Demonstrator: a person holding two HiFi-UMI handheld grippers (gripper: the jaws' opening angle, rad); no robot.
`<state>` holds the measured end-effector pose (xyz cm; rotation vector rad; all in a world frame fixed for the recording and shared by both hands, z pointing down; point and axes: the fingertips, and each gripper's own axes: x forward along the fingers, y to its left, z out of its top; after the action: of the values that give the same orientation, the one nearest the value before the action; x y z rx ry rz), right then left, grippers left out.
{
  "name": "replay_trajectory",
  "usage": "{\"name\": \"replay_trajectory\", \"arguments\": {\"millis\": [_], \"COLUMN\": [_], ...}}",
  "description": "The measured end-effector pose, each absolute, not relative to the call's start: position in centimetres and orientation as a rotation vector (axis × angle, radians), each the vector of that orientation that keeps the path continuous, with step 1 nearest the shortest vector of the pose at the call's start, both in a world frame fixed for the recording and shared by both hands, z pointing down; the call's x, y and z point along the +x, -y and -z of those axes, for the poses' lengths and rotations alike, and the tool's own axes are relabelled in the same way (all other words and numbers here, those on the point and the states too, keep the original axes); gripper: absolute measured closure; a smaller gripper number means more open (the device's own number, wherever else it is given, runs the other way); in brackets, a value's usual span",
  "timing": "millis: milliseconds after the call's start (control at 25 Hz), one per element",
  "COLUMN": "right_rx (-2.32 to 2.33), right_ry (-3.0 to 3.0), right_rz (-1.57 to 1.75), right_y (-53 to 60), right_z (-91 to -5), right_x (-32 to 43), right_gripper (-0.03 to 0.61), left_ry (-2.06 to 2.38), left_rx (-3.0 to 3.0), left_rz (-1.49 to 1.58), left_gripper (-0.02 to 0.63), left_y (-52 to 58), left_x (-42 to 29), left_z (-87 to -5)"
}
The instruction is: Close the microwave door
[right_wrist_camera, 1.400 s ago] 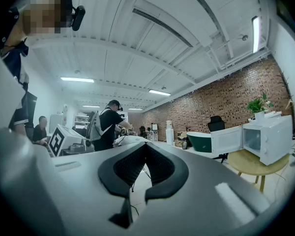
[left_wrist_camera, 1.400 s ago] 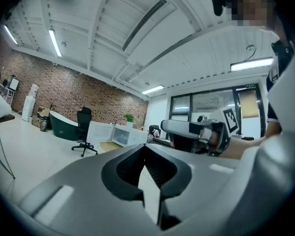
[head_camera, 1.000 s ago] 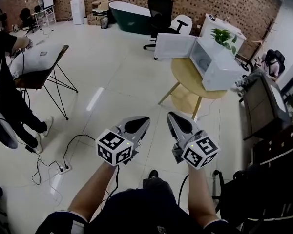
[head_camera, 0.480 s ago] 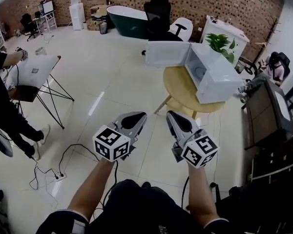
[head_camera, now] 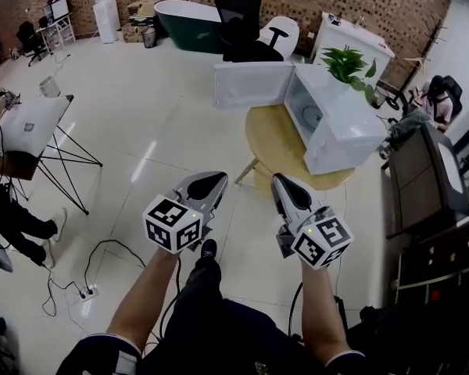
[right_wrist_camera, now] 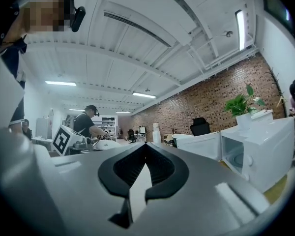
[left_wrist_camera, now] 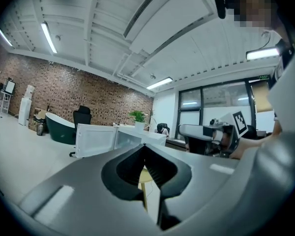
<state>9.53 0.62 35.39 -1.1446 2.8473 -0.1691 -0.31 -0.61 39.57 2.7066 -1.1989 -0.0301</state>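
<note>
A white microwave (head_camera: 340, 127) stands on a round wooden table (head_camera: 273, 143), well ahead of me. Its door (head_camera: 248, 84) is swung wide open to the left, and the cavity with its turntable shows. My left gripper (head_camera: 216, 178) and right gripper (head_camera: 280, 180) are held side by side in front of my body, short of the table, and touch nothing. Both are shut with nothing between the jaws. The left gripper view shows its closed tips (left_wrist_camera: 144, 145) below the open door (left_wrist_camera: 95, 140). In the right gripper view the microwave (right_wrist_camera: 259, 150) lies to the right of the tips (right_wrist_camera: 146, 144).
A potted plant (head_camera: 348, 62) stands behind the microwave. A black office chair (head_camera: 239, 16) and a green tub (head_camera: 186, 14) are at the back. A folding table (head_camera: 30, 125) is at left, a cable and power strip (head_camera: 86, 291) lie on the floor, and a dark cabinet (head_camera: 420, 170) is at right.
The view has moved forward, so the table and microwave now lie closer and more central. Both grippers have stayed shut and side by side.
</note>
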Motion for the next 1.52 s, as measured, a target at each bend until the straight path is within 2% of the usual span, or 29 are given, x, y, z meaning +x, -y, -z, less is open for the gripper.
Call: {"name": "replay_trajectory", "arguments": {"millis": [360,760,1240,1520], "right_rx": [-1.270,-1.321,-1.328,-1.382], "right_ry": [-2.819,-2.818,-2.981,-3.017], "right_rz": [0.175,0.220,0.220,0.205], "right_y": [11.8,24.7,38.7,46.0], "right_z": [-35.7,-37.0,-41.0,-40.7], "right_x": [9.7,5.9,0.8,-5.7], "right_gripper": [0.577,0.577,0.577,0.577], "left_ry": [1.082,1.087,1.294,1.374], "left_rx": [2.770,2.761,2.638,2.569], "left_rz": [-0.009,-0.064,-0.025,-0.012], "left_gripper": [0.601,0.601,0.601,0.601], "left_y": [13.1,24.9,29.1,28.4], "left_x": [1.0,-2.8,-6.5,-9.9], "left_z": [-39.9,-40.6,-41.0,-41.0]}}
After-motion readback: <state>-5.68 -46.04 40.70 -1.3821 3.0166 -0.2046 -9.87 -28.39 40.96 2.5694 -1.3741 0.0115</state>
